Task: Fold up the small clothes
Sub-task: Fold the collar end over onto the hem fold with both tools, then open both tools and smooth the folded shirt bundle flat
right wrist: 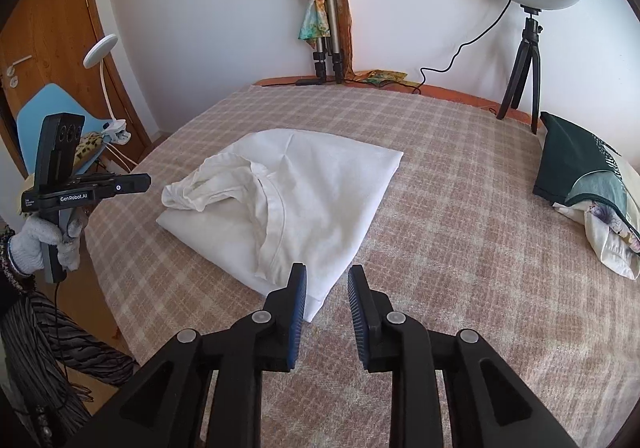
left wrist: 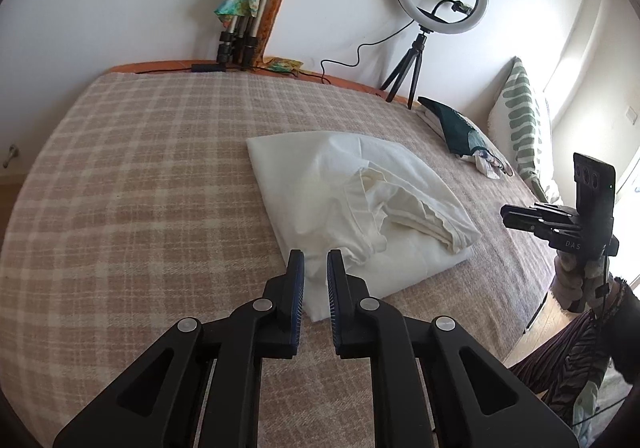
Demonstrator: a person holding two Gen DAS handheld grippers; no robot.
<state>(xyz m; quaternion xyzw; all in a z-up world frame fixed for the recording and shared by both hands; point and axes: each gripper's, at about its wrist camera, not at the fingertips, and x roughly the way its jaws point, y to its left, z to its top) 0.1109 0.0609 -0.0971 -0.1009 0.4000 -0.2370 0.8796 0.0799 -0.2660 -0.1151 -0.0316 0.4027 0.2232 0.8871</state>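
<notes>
Left gripper held low over the plaid bedspread, fingers a little apart, gripping nothing, tips at the near edge of the white garment. Garment lying rumpled mid-bed, partly folded. Right gripper likewise parted and empty beside the garment's near corner. Further right, a dark green folded cloth, well apart

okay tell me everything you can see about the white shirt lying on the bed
The white shirt is a soft, cotton-looking garment lying partly folded on the plaid blanket. Its far part lies flat and smooth; the ribbed neckline and a rumpled, bunched layer sit on top toward the near side. It is creased and cream-tinged in the folds. Neither the left tool nor the right tool grips it; both are open and empty near its front corner.
</notes>
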